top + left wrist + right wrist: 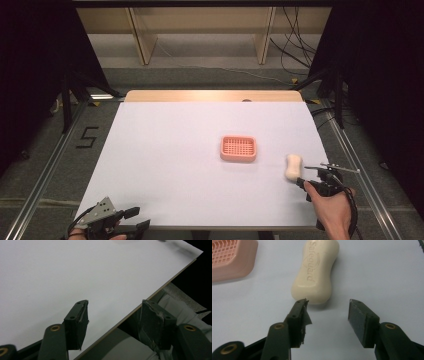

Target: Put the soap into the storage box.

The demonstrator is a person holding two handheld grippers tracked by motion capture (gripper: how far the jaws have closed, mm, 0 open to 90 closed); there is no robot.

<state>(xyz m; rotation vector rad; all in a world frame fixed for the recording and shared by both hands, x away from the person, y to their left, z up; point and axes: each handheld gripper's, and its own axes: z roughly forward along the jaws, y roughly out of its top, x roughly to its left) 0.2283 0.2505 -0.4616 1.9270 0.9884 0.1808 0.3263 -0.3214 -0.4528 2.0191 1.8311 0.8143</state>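
Note:
A cream bar of soap (292,166) lies flat on the white table at the right, a little right of and nearer than a pink slatted soap dish (238,148). My right gripper (303,182) sits just short of the soap's near end, open, its jaws apart and nothing between them. In the right gripper view the soap (317,272) lies just beyond the fingertips of the right gripper (327,302), with the dish's corner (229,260) at the upper left. My left gripper (137,219) rests open at the table's front left edge; in its own view the left gripper (115,303) straddles that edge.
The white table top (165,155) runs to a wooden strip at the back. Beyond it are wooden shelf legs (142,40) and loose cables (295,45) on the floor. Dark tripod stands (67,100) flank the table on both sides.

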